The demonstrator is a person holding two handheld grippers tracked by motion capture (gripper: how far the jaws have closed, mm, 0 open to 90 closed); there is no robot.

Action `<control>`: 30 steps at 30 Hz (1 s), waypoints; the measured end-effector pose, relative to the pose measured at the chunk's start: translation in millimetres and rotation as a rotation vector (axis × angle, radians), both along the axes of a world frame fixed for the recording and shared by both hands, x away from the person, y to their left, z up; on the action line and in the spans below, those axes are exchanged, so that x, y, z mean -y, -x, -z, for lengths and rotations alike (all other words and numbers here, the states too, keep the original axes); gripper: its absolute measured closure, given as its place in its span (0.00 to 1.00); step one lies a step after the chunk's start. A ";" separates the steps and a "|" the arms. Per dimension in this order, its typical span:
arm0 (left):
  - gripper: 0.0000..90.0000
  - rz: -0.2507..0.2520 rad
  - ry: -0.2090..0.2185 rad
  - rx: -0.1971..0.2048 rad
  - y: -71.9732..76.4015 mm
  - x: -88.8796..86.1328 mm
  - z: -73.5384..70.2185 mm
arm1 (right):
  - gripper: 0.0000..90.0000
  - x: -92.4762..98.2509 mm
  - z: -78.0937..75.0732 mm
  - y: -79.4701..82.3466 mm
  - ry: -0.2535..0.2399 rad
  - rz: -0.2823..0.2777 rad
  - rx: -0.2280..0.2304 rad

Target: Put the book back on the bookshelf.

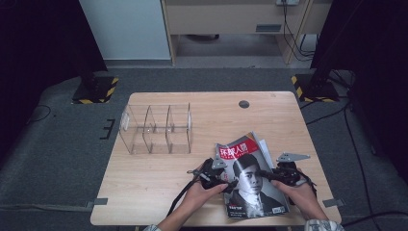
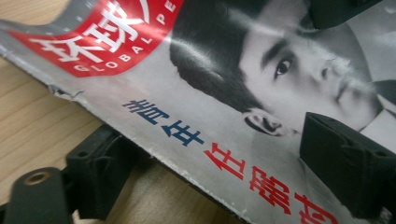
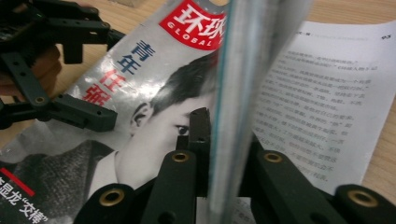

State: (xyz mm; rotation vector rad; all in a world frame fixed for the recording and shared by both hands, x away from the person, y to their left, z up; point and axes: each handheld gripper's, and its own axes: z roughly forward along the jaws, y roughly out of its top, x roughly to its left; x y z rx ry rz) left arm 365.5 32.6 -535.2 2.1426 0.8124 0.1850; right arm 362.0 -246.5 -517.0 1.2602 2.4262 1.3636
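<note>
Lower right of the high view: a magazine (image 1: 250, 180) with a red masthead and a black-and-white portrait cover lies on the wooden surface (image 1: 159, 178), near its front edge, with more printed pages fanned out beneath its upper right corner. The left gripper (image 1: 230, 183), entering from the bottom centre, meets the magazine's left edge; in the left gripper view its jaws stand spread, one below the cover's worn edge against the wood, the other above the printed face. The right gripper (image 1: 265, 176), at the magazine's right edge, pinches a lifted cover sheet (image 3: 243, 93); in the right gripper view the sheet rises edge-on between the near-closed jaws, exposing a text page (image 3: 317, 93) at the right of the frame. Upper left of the surface: a clear acrylic organiser (image 1: 156, 129) with three compartments, well apart from the magazine.
</note>
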 end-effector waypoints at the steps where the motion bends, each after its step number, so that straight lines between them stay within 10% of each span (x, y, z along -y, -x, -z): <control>1: 0.15 -0.002 -0.004 0.005 0.0 -0.1 0.0 | 0.87 -0.3 0.8 -0.6 0.008 0.004 0.002; 12: 0.26 -0.016 -0.015 0.021 -1.5 -2.1 -0.9 | 0.26 -0.8 5.9 -4.1 0.210 0.134 0.019; 30: 0.59 -0.030 -0.003 -0.007 -20.6 -2.9 -12.6 | 0.61 16.7 7.8 -8.0 0.219 0.239 -0.002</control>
